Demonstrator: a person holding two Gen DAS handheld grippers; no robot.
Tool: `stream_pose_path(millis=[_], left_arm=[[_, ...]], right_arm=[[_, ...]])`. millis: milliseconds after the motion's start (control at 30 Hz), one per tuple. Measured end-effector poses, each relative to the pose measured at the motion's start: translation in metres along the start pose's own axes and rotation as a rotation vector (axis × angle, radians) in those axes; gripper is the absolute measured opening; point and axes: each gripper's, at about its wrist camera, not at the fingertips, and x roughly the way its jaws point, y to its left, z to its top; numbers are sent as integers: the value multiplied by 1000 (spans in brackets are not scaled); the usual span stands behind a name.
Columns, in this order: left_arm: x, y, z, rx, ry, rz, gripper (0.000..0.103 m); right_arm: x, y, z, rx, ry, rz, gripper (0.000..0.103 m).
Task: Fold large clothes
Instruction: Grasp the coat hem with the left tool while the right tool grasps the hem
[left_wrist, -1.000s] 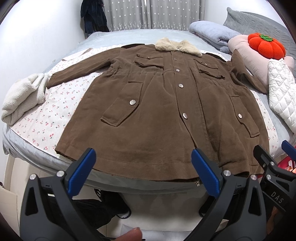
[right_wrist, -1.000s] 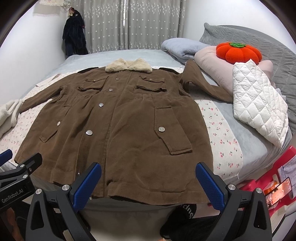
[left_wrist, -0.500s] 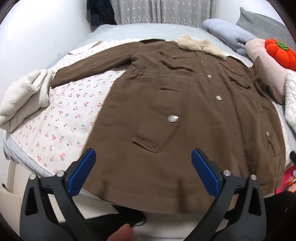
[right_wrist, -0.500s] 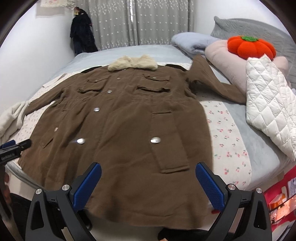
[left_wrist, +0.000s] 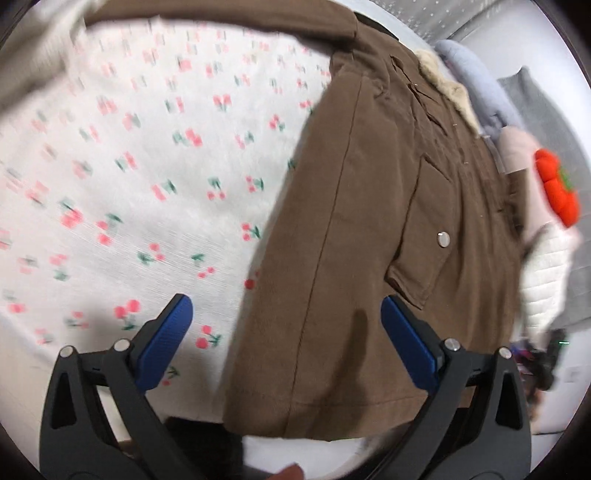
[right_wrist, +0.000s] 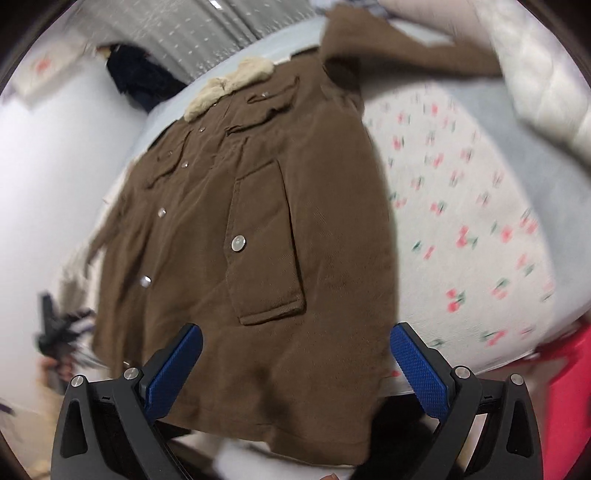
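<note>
Now both cameras have swung in low and close: the bed (left_wrist: 122, 155), in its cherry-print cover, fills the frames where half a second ago the whole brown coat (left_wrist: 362, 229) was in view, buttoned front up and reaching the bed's near edge. The left hand-held gripper (left_wrist: 282, 338) hangs spread over the coat's lower left corner, the right hand-held gripper (right_wrist: 295, 367) spread over the hem near its lower right corner. Neither pinches cloth yet, so I judge the first fold about to begin
</note>
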Motion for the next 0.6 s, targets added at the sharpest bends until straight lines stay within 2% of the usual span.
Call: stream_pose_path(millis=[33, 100, 167, 233, 267, 300, 333, 367, 433, 467, 567, 600], left_arm=[[0, 1, -1, 5, -5, -17, 101], [-1, -1, -6, 26, -2, -94, 93], [0, -4, -12, 36, 27, -164, 78], [3, -14, -19, 75, 34, -161, 72], [3, -20, -24, 104, 33, -138, 62], [3, -22, -26, 115, 35, -124, 57], [2, -25, -30, 122, 31, -105, 44], [-1, -27, -31, 125, 29, -100, 29], [-8, -27, -34, 115, 13, -105, 15], [-12, -29, -36, 115, 4, -104, 12], [-37, -36, -40, 122, -58, -92, 11], [-50, -38, -44, 110, -80, -112, 11]], right_arm=[[3, -5, 0, 29, 12, 23, 99], [11, -13, 0, 84, 37, 61, 92], [15, -16, -1, 119, 55, 86, 87], [17, -18, -1, 135, 60, 87, 80], [17, -17, -2, 136, 63, 86, 76], [17, -16, -3, 133, 64, 85, 72], [17, -16, -4, 132, 67, 84, 61], [17, -15, -6, 126, 72, 78, 41], [19, -16, -5, 117, 85, 72, 12], [18, -17, -5, 117, 80, 68, 8], [-5, -14, -4, 90, 18, 50, 5], [-17, -12, -4, 79, -13, 42, 5]])
